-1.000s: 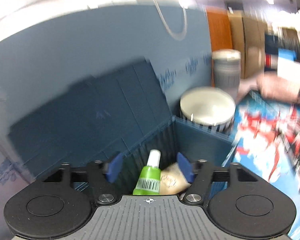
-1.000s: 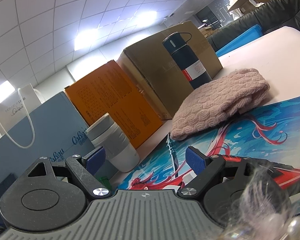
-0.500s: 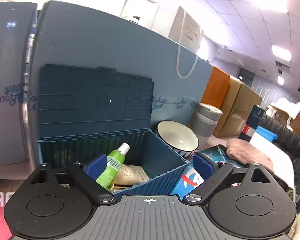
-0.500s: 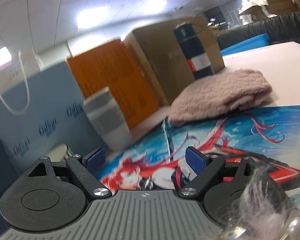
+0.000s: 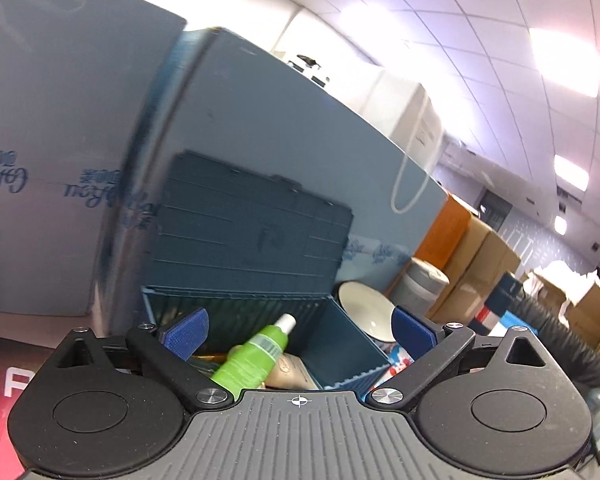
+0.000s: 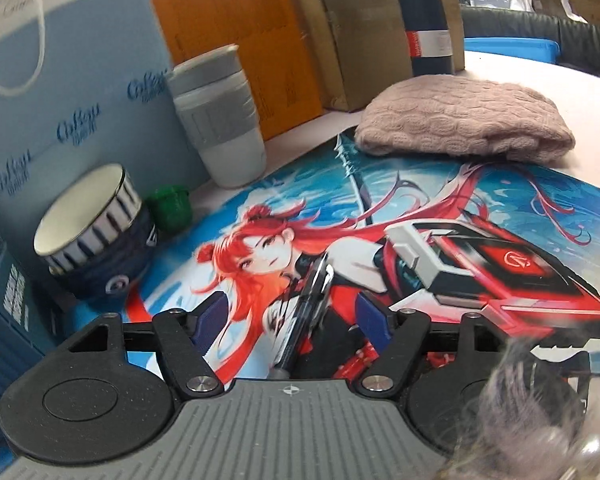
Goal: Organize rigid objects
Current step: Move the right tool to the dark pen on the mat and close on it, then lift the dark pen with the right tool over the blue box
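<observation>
Left wrist view: left gripper (image 5: 300,330) spread wide and empty, pads framing the open box (image 5: 342,344); lid (image 5: 252,232) upright at 12 o'clock.
Box contents: green bottle (image 5: 252,360) lying tilted, cap toward 1 o'clock; a tan packet (image 5: 290,372) touching it at 4 o'clock; other items below are too hidden to name.
Beyond the box: bowl (image 5: 366,312) just beside the right wall at 2 o'clock; grey cup (image 5: 422,292) behind the bowl.
Right wrist view: right gripper (image 6: 292,322) released, jaws apart, holding nothing; pen (image 6: 306,312) lies on the mat (image 6: 460,200) between the pads, barrel running from 6 toward 12 o'clock. Whether a pad touches it cannot be told.
Right view, surroundings: bowl (image 6: 96,232) at 10 o'clock with a green lid (image 6: 170,208) just beside it; cup (image 6: 220,116) at 11 o'clock; knit cloth (image 6: 464,120) at 1 o'clock; flask (image 6: 426,20) behind it.
Change, left: a second ago the jaws were narrow and close over the bottle; now they stand wide and drawn back, with the bottle resting in the box. Judged: that item is stowed.
Change, right: the camera looked up at the boxes and ceiling; it now looks down on the mat, with the pen newly between the pads.
Meaning for the task: the pen appears to be the next item; closing across its barrel is the likely step.
</observation>
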`<state>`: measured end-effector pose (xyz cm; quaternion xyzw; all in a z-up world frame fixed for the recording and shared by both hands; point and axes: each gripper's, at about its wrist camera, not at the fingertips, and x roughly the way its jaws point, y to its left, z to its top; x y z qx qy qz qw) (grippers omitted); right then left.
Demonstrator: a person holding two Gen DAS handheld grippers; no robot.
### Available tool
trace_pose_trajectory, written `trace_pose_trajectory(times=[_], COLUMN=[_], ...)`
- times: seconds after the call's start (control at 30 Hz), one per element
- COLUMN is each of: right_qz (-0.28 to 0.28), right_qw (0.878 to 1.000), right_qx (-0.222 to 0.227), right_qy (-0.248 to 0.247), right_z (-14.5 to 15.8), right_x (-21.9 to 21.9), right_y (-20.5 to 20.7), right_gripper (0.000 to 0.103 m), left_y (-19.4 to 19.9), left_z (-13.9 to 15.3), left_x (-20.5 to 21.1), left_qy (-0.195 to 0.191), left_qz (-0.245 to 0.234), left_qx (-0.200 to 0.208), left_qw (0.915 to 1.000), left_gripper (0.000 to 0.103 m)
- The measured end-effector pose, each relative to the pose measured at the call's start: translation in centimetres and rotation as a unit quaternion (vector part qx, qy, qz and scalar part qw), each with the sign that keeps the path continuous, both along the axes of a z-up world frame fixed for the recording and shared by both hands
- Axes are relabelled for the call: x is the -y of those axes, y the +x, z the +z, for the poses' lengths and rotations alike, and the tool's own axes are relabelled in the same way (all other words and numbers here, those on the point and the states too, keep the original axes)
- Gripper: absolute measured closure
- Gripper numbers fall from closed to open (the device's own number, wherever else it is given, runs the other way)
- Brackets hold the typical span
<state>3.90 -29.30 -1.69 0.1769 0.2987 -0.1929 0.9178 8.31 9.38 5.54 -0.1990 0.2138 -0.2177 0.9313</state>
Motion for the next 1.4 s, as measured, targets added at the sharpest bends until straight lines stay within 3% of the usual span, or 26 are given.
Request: trace_pose_trajectory(times=[0.2, 0.27, 0.33, 0.47, 0.67, 0.83, 0.97, 1.03, 1.13, 1.23, 1.27, 1.33, 1.4], right_qz=[0.025, 0.045, 0.064, 0.09, 0.121, 0.161, 0.222, 0.269, 0.354, 0.42, 0.438, 0.5, 0.549], right_qw=[0.998, 0.997, 0.996, 0.996, 0.988, 0.971, 0.947, 0.932, 0.905, 0.882, 0.87, 0.826, 0.789], right_qx=[-0.034, -0.039, -0.038, -0.003, 0.085, 0.164, 0.198, 0.208, 0.227, 0.209, 0.209, 0.215, 0.203], right_qy=[-0.044, -0.058, -0.046, 0.028, 0.038, 0.067, 0.12, 0.124, 0.058, -0.052, -0.092, -0.149, -0.185], right_z=[0.0, 0.0, 0.1, 0.8, 4.9, 9.3, 11.3, 11.7, 12.0, 12.2, 12.1, 11.3, 10.3], right_x=[-2.2, -2.7, -2.6, -1.6, -3.1, -4.8, -7.3, -9.2, -12.5, -16.0, -17.0, -18.4, -19.5], right_y=[0.0, -0.3, -0.5, -1.3, -3.2, -4.0, -2.3, -0.9, 1.2, 3.1, 3.6, 4.3, 5.2], right_gripper=[0.065, 0.084, 0.092, 0.094, 0.094, 0.094, 0.094, 0.094, 0.094, 0.094, 0.094, 0.094, 0.094], left_y=[0.1, 0.0, 0.0, 0.0, 0.1, 0.2, 0.1, 0.1, 0.0, 0.1, 0.2, 0.3, 0.3], left_z=[-0.1, -0.2, -0.2, -0.3, -0.4, -0.6, -0.7, -0.7, -0.7, -0.8, -0.9, -1.1, -1.2], left_x=[-1.7, -2.2, -2.5, -3.0, -3.5, -4.1, -4.5, -4.8, -5.4, -5.8, -6.0, -6.2, -6.3], left_qy=[-0.035, -0.044, -0.048, -0.056, -0.064, -0.069, -0.074, -0.075, -0.084, -0.093, -0.095, -0.099, -0.101], left_qz=[0.018, 0.02, 0.022, 0.026, 0.031, 0.04, 0.048, 0.051, 0.052, 0.055, 0.056, 0.06, 0.063], left_qx=[0.0, -0.001, -0.002, -0.003, -0.006, -0.008, -0.011, -0.009, -0.007, -0.008, -0.009, -0.013, -0.016], left_qw=[0.9992, 0.9989, 0.9986, 0.9981, 0.9975, 0.9968, 0.9961, 0.9958, 0.9951, 0.9941, 0.9938, 0.9932, 0.9928], left_gripper=[0.003, 0.003, 0.003, 0.003, 0.003, 0.003, 0.003, 0.003, 0.003, 0.003, 0.003, 0.003, 0.003])
